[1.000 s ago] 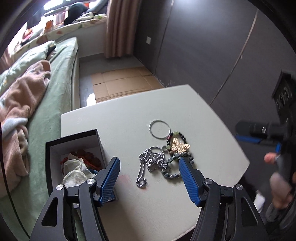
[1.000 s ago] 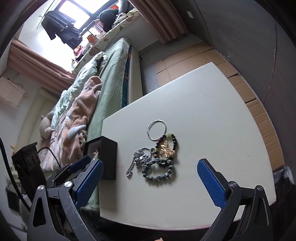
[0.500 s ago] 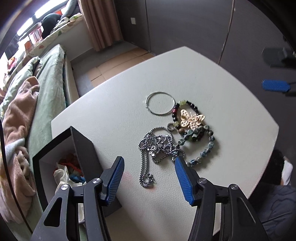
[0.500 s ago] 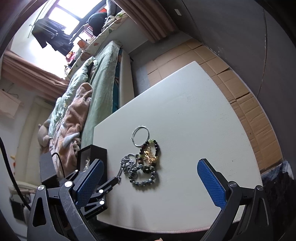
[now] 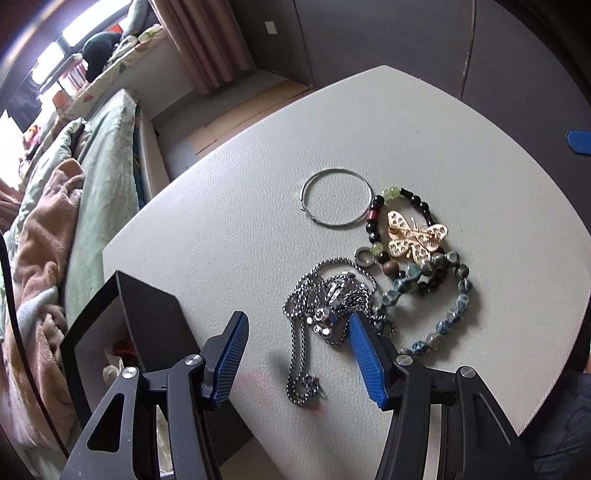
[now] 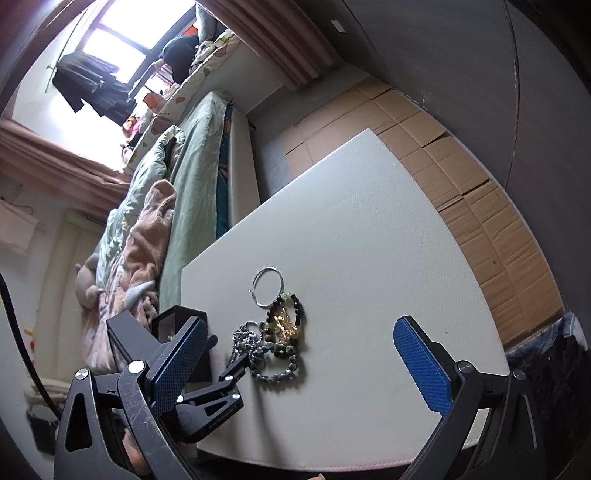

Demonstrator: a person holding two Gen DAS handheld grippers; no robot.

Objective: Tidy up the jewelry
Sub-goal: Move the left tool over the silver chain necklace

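Observation:
A pile of jewelry lies on the white table (image 5: 424, 122): a silver chain necklace (image 5: 325, 310), a thin silver hoop (image 5: 335, 202), a dark bead bracelet with a gold butterfly (image 5: 415, 236) and a blue-grey bead bracelet (image 5: 443, 314). My left gripper (image 5: 295, 328) is open low over the chain, its right finger touching the tangle. A black open box (image 5: 147, 332) with items inside stands at the table's left edge. My right gripper (image 6: 299, 343) is open and empty, high above the table; the pile (image 6: 277, 339) lies below it.
A bed with green bedding and a pink blanket (image 5: 48, 206) runs along the table's left side. Cardboard sheets (image 6: 461, 177) cover the floor beyond the table. Dark wall panels (image 5: 369, 33) stand behind. The right gripper's blue tip (image 5: 580, 142) shows at the far right.
My left gripper has moved forward and down toward the silver chain, which now lies between its fingers. My right gripper has risen and drawn back from the table.

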